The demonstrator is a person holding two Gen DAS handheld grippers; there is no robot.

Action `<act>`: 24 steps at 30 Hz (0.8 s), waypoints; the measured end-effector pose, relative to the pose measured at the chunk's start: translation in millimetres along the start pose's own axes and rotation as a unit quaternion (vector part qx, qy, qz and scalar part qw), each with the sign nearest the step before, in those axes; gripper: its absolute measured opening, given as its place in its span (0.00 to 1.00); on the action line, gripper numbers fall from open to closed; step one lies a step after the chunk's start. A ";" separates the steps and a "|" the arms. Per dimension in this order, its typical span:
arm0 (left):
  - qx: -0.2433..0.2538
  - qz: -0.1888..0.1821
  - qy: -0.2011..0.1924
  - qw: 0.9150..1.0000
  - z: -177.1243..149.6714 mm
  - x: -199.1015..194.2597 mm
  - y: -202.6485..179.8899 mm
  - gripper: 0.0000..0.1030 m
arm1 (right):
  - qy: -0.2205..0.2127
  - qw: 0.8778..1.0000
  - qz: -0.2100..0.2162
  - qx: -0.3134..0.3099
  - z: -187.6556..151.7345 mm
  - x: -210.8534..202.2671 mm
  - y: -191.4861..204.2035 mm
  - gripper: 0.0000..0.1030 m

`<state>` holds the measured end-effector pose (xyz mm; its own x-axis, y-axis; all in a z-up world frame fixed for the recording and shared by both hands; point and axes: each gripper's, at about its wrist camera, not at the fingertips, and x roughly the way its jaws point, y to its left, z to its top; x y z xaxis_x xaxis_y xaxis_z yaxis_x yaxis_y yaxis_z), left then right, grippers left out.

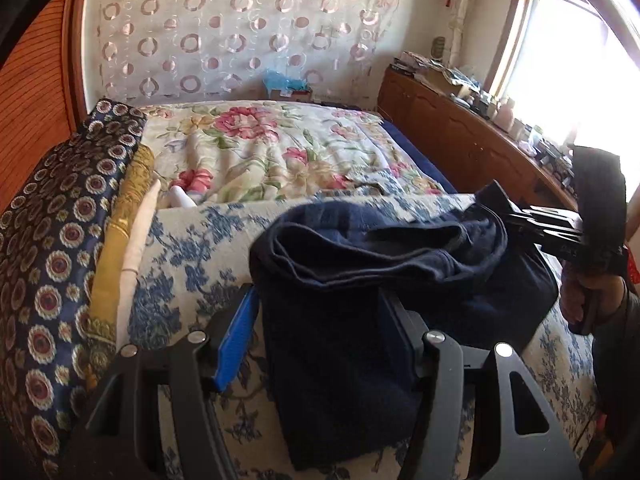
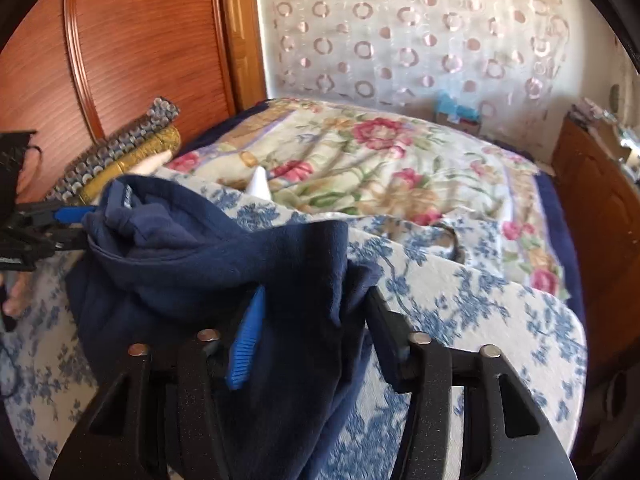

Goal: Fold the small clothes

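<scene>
Both grippers straddle the navy garment (image 1: 340,340) on the bed (image 1: 192,248): left gripper (image 1: 320,336) half open; whether the right gripper (image 2: 316,340) pinches it I cannot tell. The bunched fold at twelve o'clock may slump if cloth slips free.

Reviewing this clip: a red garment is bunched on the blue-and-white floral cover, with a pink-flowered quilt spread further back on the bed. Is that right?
Not quite: the garment is navy blue, not red. Both wrist views show it, the right wrist view most clearly. The rest stands: it is bunched on the blue-and-white floral cover, and the pink-flowered quilt is spread further back on the bed.
</scene>
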<state>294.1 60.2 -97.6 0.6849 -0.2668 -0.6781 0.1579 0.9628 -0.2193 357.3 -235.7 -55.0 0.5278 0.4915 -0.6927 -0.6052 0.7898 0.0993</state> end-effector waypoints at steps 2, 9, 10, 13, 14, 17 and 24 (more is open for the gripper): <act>-0.010 0.014 -0.017 1.000 4.5 1.3 2.2 0.57 | -0.024 0.999 0.019 0.024 0.8 -6.8 -9.6 0.06; -0.021 0.031 -0.015 0.999 0.2 8.7 13.2 0.57 | -0.014 0.995 -0.068 0.077 0.2 -0.9 -20.2 0.05; -0.020 0.031 -0.013 0.999 -0.3 9.6 13.8 0.57 | -0.015 0.995 -0.069 0.072 1.3 -1.3 -17.0 0.07; -0.018 0.029 -0.006 0.999 -2.7 13.7 13.2 0.57 | -0.009 0.994 -0.089 0.061 5.1 -3.5 -11.6 0.21; -0.017 0.028 -0.005 0.999 -2.9 15.4 13.0 0.57 | -0.009 0.994 -0.089 0.059 5.6 -4.2 -10.2 0.30; -0.014 0.029 0.001 0.999 -2.9 18.6 13.1 0.57 | -0.009 0.995 -0.085 0.057 2.3 -8.8 -6.0 0.59; -0.011 0.032 0.010 0.999 -6.7 25.9 12.5 0.57 | 0.013 0.994 -0.086 0.061 -12.4 -5.4 2.9 0.64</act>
<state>309.0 65.0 -122.6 0.6794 -0.2049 -0.7045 0.0977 0.9769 -0.1899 345.4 -240.6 -59.8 0.6009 0.3366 -0.7250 -0.4299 0.9007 0.0618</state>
